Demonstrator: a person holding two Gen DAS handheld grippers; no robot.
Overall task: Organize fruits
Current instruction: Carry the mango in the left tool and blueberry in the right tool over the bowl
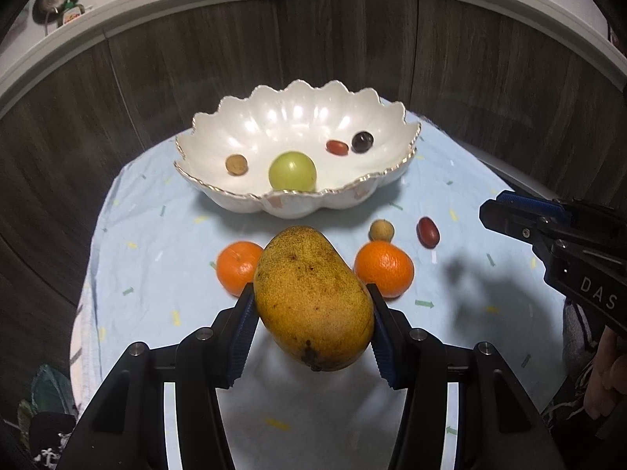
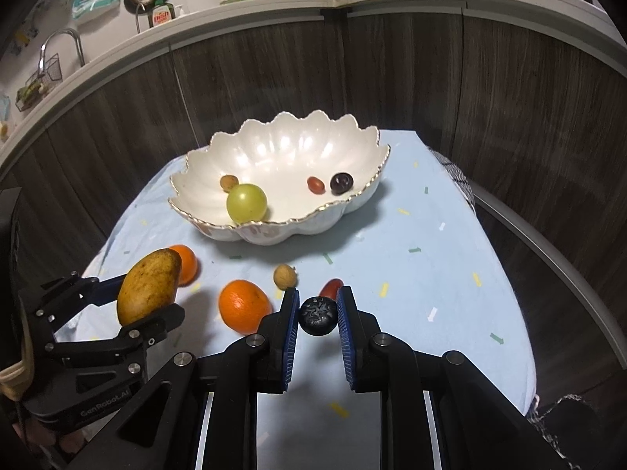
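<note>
My left gripper [image 1: 311, 293] is shut on a yellow mango [image 1: 313, 297], held above the cloth; the mango [image 2: 149, 286] shows at the left of the right wrist view. My right gripper [image 2: 317, 305] is shut on a small dark blueberry [image 2: 318, 315]. Behind stands a white scalloped bowl [image 1: 243, 117] holding a green round fruit [image 1: 292, 171], a small brown fruit [image 1: 236, 164], a red one [image 1: 337, 147] and a dark one [image 1: 362, 141]. On the cloth lie two oranges [image 1: 239, 266] [image 1: 385, 268], a brown fruit [image 1: 381, 230] and a red fruit [image 1: 428, 232].
The round table wears a light blue cloth [image 2: 431, 274] with small coloured marks. A dark wood-panelled wall [image 1: 352, 51] curves close behind, topped by a white counter [image 2: 274, 4] with kitchenware. The cloth to the right of the bowl is bare.
</note>
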